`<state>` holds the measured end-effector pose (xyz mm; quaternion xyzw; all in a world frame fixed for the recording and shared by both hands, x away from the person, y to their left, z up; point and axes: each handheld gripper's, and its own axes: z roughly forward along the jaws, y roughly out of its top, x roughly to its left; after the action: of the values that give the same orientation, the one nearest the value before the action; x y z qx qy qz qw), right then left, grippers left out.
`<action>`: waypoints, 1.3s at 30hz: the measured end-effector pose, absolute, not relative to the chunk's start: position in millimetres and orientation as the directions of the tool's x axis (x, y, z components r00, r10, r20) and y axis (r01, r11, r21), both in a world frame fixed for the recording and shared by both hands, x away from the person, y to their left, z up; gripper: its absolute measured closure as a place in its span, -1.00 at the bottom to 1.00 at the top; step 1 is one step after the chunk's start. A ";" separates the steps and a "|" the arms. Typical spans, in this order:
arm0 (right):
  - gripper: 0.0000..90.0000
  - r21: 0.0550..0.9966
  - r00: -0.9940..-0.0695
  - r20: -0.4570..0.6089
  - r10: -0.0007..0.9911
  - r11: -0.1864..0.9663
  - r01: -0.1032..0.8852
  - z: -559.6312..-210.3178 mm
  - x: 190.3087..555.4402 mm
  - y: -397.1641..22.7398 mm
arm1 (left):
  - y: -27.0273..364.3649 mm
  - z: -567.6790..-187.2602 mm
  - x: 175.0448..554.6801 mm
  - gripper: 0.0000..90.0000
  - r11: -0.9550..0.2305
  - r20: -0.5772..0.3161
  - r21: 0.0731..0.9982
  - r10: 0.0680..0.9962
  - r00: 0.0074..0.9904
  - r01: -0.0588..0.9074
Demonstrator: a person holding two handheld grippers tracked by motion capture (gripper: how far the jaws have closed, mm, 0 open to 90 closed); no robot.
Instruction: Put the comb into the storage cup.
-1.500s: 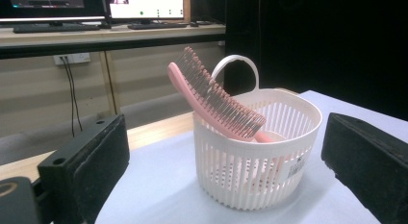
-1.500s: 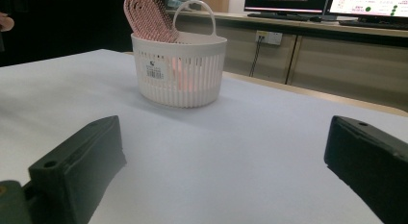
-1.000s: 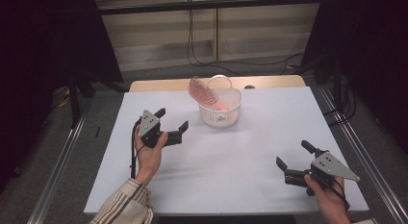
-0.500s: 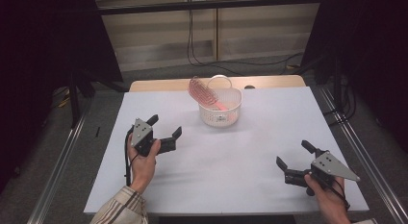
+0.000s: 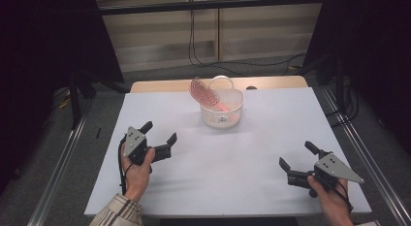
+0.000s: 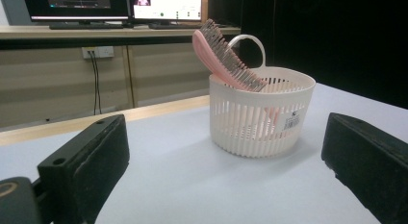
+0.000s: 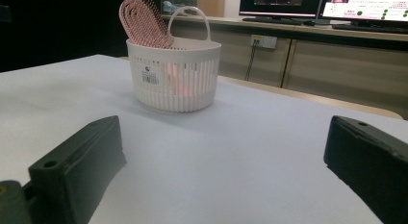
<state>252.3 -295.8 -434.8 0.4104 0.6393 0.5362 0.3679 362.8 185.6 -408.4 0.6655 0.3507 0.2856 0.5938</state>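
A white slatted basket (image 5: 222, 115) (image 6: 262, 119) (image 7: 174, 77) with a loop handle stands at the back middle of the white table (image 5: 228, 163). A pink hairbrush (image 5: 202, 91) (image 6: 222, 56) (image 7: 142, 19) leans in it, its bristled head sticking out above the rim. My left gripper (image 5: 158, 133) (image 6: 226, 166) is open at the table's left, low over the surface, jaws empty and pointing toward the basket. Near the front right my right gripper (image 5: 298, 157) (image 7: 221, 171) is open too, with nothing between its jaws.
A wooden strip (image 5: 271, 82) runs along the table's far edge. Cables (image 5: 194, 41) hang down a panelled wall behind. Monitors (image 6: 115, 5) (image 7: 337, 5) stand on a shelf beyond the table. Metal rails (image 5: 358, 158) flank both sides.
My left gripper has drawn back from the basket toward the front left of the table and come lower. The right gripper has stayed put.
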 end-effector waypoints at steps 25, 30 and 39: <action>-1.00 0.990 -0.384 -0.029 0.923 0.080 0.118 -433.9 252.2 -296.3 | 214.0 -417.9 327.5 -0.94 0.010 -0.113 0.984 0.813 0.571 0.180; -1.00 0.991 -0.375 -0.027 0.926 0.074 0.113 -433.2 251.7 -297.1 | 219.7 -417.6 316.9 -0.94 0.013 -0.102 0.986 0.831 0.547 0.164; -1.00 0.992 -0.368 -0.025 0.929 0.069 0.108 -432.4 250.6 -298.1 | 224.3 -422.8 301.9 -0.94 -0.057 -0.028 0.987 0.865 0.501 0.153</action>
<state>250.6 -298.1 -432.4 0.4149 0.6251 0.5416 0.3792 301.9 224.3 -422.8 0.6555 0.3881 0.3142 0.5665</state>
